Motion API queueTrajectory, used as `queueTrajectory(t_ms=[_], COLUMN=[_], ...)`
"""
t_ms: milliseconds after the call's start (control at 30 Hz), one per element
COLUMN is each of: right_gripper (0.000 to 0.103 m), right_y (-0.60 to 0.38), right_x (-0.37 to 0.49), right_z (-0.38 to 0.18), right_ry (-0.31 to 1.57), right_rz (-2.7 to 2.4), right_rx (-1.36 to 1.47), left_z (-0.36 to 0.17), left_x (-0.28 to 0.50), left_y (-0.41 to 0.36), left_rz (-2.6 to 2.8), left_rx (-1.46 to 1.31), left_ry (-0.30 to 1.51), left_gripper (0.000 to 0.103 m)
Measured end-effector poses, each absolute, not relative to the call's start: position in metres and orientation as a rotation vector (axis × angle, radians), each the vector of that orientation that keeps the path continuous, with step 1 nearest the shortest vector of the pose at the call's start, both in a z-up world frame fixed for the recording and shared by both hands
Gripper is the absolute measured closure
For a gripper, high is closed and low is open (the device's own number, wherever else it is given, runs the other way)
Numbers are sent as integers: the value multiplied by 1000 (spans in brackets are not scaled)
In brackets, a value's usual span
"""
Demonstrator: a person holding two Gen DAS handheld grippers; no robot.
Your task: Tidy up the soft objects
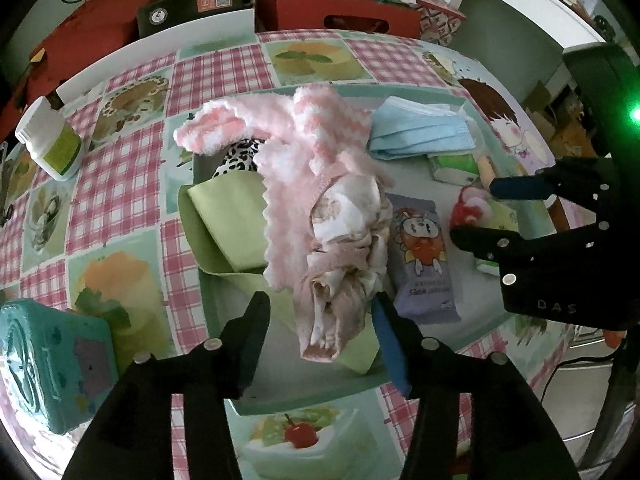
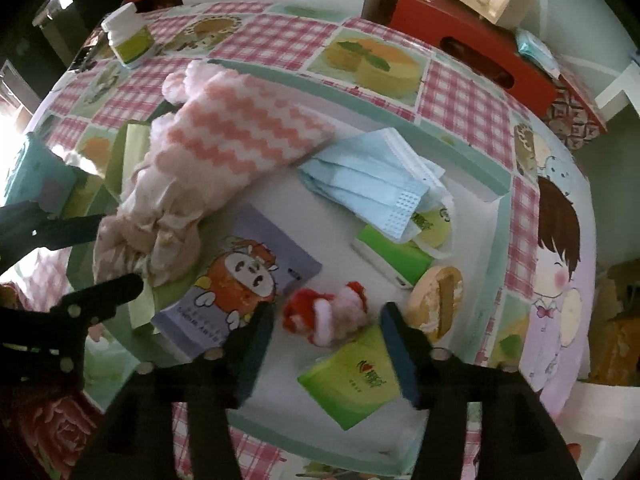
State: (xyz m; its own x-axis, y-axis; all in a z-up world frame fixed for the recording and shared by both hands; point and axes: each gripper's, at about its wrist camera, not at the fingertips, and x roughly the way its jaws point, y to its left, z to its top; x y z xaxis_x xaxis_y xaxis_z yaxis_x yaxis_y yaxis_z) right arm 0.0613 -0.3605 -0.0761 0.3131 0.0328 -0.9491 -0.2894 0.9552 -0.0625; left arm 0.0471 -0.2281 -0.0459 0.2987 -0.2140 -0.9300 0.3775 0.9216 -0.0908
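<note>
Lengthwise toward the left hand-held gripper, jaws apart, beige cloth bundle, right hand-held gripper also apart

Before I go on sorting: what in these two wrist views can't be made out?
- Leopard-print item, left wrist view: mostly hidden under the pink fuzzy sock and green cloth.
- Purple packet print, right wrist view: too blurred to read.
- Teal box, left wrist view: cut off by the fisheye edge.

Both tools are matte black: the left gripper has angular fingers studded with round silver screws, and blue pads line its jaws. The right gripper matches it, with pale "DAS" lettering on its body
</note>
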Motion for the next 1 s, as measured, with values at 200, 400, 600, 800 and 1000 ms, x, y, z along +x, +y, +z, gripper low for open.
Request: queueTrajectory(t_ms=[200,400,600,800,1000], right_gripper=[27,5,0,0,0], right_y=[-365,-363,-357,-343,-334], right_x=[61,50,36,22,8], right_z=[-74,-67,-54,-47,-41], right_ry=[1236,1207,1167,1138,1132], right_rz=[189,162,128,75,26], right_rx=[-223,-215,-154,-102,0], left_z=[-39,-27,-13,-6,0], left_x=[46,42,33,28,23], left_y=[-219,-204,-184,-166,-148], left_rz=[-385,-365,-322,-293,-271], left_rx=[137,113,100,92,90], left_ry=[1184,1144,1083,1067,1073], left_gripper=[25,10,6,3,3])
